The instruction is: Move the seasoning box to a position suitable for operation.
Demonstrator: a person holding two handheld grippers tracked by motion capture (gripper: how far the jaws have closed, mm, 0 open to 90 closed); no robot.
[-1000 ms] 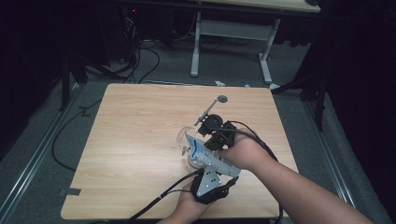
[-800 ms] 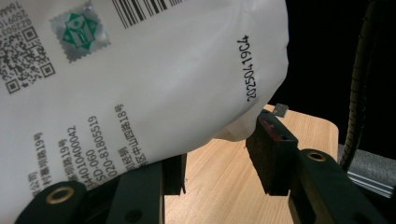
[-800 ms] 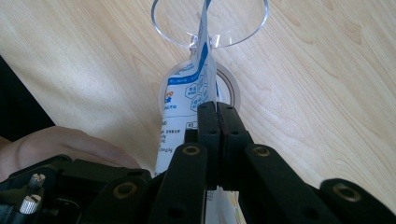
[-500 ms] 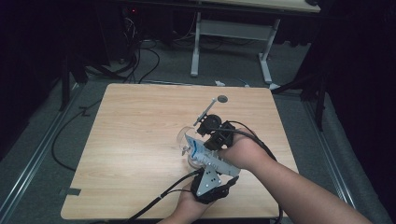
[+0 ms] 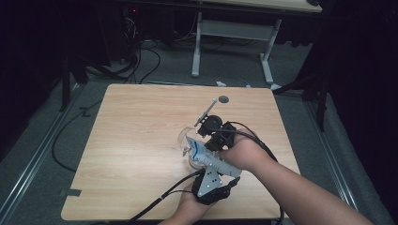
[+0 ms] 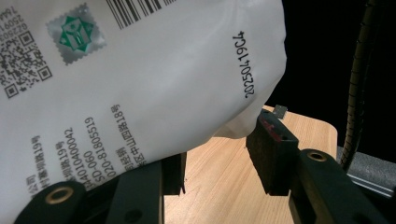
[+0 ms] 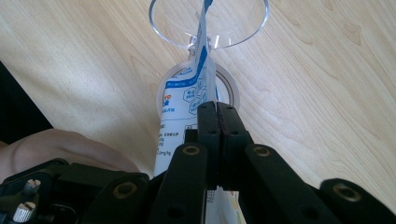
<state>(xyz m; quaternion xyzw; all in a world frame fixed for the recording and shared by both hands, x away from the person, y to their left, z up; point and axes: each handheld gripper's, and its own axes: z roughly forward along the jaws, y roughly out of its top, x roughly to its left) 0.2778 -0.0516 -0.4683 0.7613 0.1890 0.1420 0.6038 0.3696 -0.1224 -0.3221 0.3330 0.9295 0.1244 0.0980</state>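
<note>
left gripper (image 5: 202, 157): nearest the near edge of the table (image 5: 141, 140), a bit right of centre. In the left gripper view the jaws stand about half open with the fat white belly of the pouch (image 6: 140, 79) between them. One jaw is tucked under the bag; the other pad sits at its edge. I can't tell if they really squeeze it, so treat this hand as a cradle, not a clamp.

pouch: a soft white-and-blue sachet, up off the wood between the two tools, top end tipped toward the cup.

right gripper (image 7: 217, 109): just beyond, coming in from the right. Jaws fully closed, pinching the flat edge of the pouch. That's the grip doing the steering.

cup (image 7: 208, 23): clear plastic, roughly mid-table, right under the pouch tip. From the right gripper view the blue tip dips inside the rim.

step in hand: looks like emptying the pouch into the cup.

how to do it well: keep the tip inside the rim, tilt with the right hand, press gently from the belly upward with the left. The cup is light, so don't bump it.

round disc (image 5: 223, 99): small, dark, toward the far edge, well clear. Ignore it.
</note>
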